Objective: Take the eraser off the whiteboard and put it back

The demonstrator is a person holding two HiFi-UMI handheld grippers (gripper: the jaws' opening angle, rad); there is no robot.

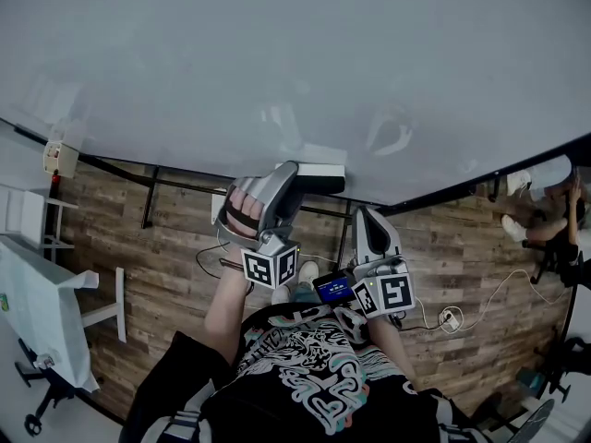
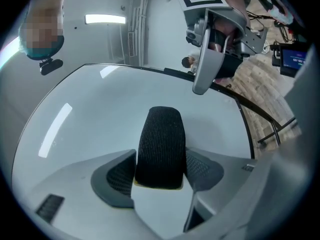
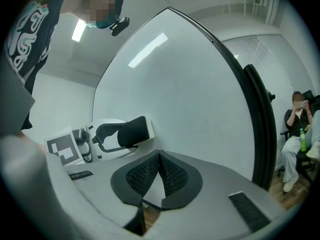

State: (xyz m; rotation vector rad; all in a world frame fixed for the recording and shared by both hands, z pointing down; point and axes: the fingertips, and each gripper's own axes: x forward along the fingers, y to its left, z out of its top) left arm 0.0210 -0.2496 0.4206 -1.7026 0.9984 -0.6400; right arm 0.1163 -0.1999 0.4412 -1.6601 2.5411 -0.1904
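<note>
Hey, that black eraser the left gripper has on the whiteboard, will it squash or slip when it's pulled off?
Probably light: the eraser is a small block with a black woven-looking face. It likely keeps its shape; the left gripper clamps its sides with no squashing showing. Slipping seems unlikely in that grip. It may cling to the whiteboard.

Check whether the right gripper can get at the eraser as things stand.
Probably not cleanly. The eraser lies against the whiteboard, clamped in the left gripper, whose pads cover both its sides. The right gripper is close beside it, but its jaws are together and would have to open.
</note>
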